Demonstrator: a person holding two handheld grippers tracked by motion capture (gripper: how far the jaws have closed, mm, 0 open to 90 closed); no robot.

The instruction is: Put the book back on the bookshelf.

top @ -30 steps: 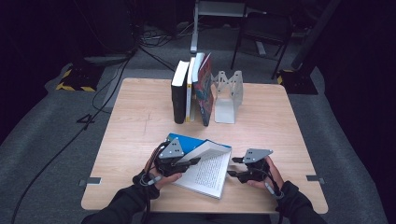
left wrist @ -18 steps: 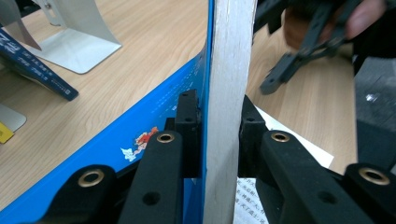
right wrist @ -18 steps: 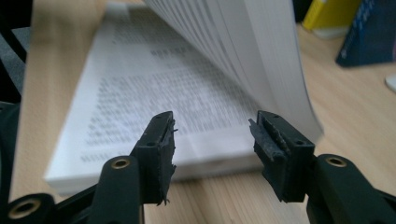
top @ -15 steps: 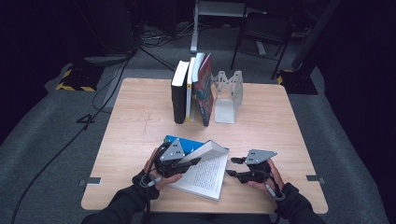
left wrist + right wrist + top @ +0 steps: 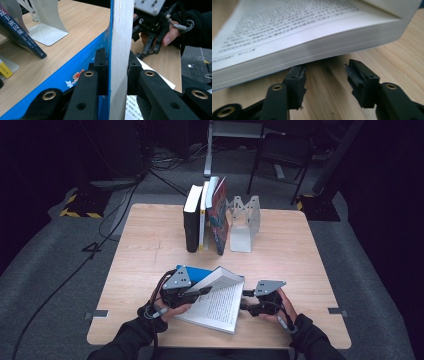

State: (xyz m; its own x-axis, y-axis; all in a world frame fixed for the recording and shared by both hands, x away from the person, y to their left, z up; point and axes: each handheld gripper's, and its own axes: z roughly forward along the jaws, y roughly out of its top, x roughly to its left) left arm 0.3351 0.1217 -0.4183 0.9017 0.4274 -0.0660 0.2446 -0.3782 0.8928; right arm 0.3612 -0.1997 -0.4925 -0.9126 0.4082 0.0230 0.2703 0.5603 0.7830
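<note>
An open book lies at the lower centre of the high view, near the table's front edge, its long axis running from upper left to lower right, printed pages up. The left gripper pinches a raised sheaf of pages with the blue cover, jaws pressed against both sides. The right gripper sits just beside the book's right edge, jaws spread, apparently clear of the page block.

A dim studio or lab: a pale wooden table stands on grey carpet, with black cables, yellow-black hazard tape and metal stands behind.
</note>
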